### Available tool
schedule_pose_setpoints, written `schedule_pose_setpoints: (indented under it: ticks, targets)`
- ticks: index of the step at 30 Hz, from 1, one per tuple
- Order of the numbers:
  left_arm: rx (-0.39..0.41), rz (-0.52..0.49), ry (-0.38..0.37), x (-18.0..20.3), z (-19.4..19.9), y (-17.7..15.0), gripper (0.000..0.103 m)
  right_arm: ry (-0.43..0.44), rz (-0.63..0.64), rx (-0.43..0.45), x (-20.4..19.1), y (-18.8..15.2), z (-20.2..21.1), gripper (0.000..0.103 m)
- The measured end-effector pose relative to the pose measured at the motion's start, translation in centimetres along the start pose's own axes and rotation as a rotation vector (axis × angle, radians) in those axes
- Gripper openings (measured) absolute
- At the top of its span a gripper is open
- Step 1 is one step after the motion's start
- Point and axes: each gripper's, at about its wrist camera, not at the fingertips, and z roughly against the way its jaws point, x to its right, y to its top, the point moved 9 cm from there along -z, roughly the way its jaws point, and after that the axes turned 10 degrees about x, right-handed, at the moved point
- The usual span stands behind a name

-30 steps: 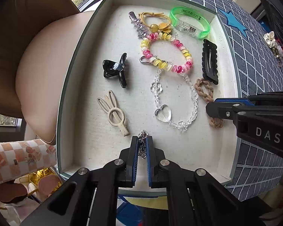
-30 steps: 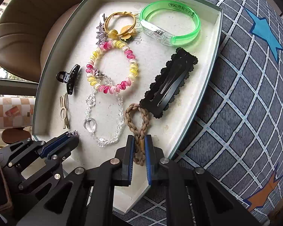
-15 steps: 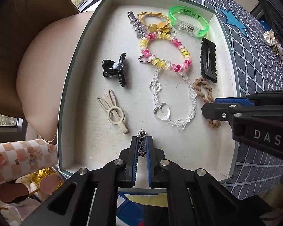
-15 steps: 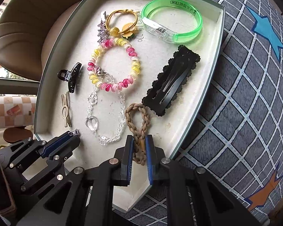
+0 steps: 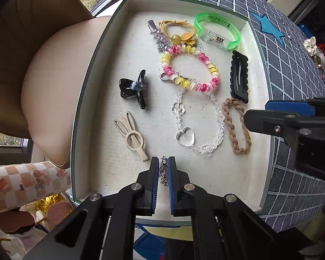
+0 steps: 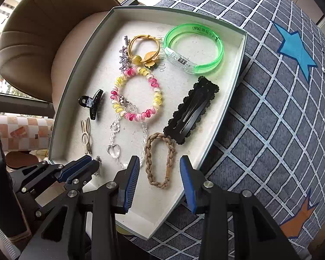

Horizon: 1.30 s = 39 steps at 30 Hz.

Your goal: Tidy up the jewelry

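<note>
The tray sits on a grid-patterned tablecloth beside a beige chair, and most of the jewelry is already spread flat on its pale lining, each piece in its own spot so nothing tangles. The right gripper has just been opening: its jaws now stand apart on either side of the braided brown hair tie, which lies loose on the tray floor between them with neither pad pressing on it, near the tray's right wall and just below the black snap clip. That reads as a release, the tie set down in a free gap of its own. The left gripper is closed tight on a small silver chain piece, pinched between its blue pads and held over the bare near end of the tray, probably because that stretch is the open room left for it. Around it lie the beige rabbit clip, the black claw clip, the clear bead bracelet with a heart, the pink and yellow bead bracelet, the green bangle and a yellow hair tie at the far end. More trinkets wait on the cloth at the far right, so the sorting looks unfinished.
</note>
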Motion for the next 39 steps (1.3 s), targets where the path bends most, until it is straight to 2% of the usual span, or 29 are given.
schedule_pose_setpoints:
  ticks: [11,29,30,31,32,33,36,39]
  targets:
    - [0.011,-0.019,0.056,0.3,0.3,0.8,0.015,-0.013,0.009,-0.004,-0.1,-0.9,1.0,0.042]
    - [0.042,-0.010,0.024,0.3,0.7,1.8,0.015,-0.034,-0.027,0.040,3.5,-0.7,5.4,0.042]
    - [0.044,-0.009,0.025,0.3,0.7,1.9,0.035,-0.035,-0.031,0.040,3.6,-0.8,5.4,0.042]
    - [0.045,-0.008,0.029,0.2,0.7,2.0,0.095,-0.036,-0.035,0.041,3.5,-0.8,5.3,0.042]
    - [0.052,-0.005,0.056,0.0,0.9,2.2,0.103,-0.037,-0.039,0.041,3.3,-0.9,5.2,0.042]
    - [0.081,-0.008,0.071,0.0,1.3,2.5,0.103,-0.037,-0.042,0.041,3.3,-0.8,5.0,0.042]
    - [0.071,-0.005,0.051,0.3,1.5,2.7,0.103,-0.038,-0.050,0.041,3.5,-0.8,4.8,0.042]
    - [0.072,-0.005,0.069,0.1,1.6,2.8,0.103,-0.037,-0.053,0.039,3.7,-0.9,4.9,0.042]
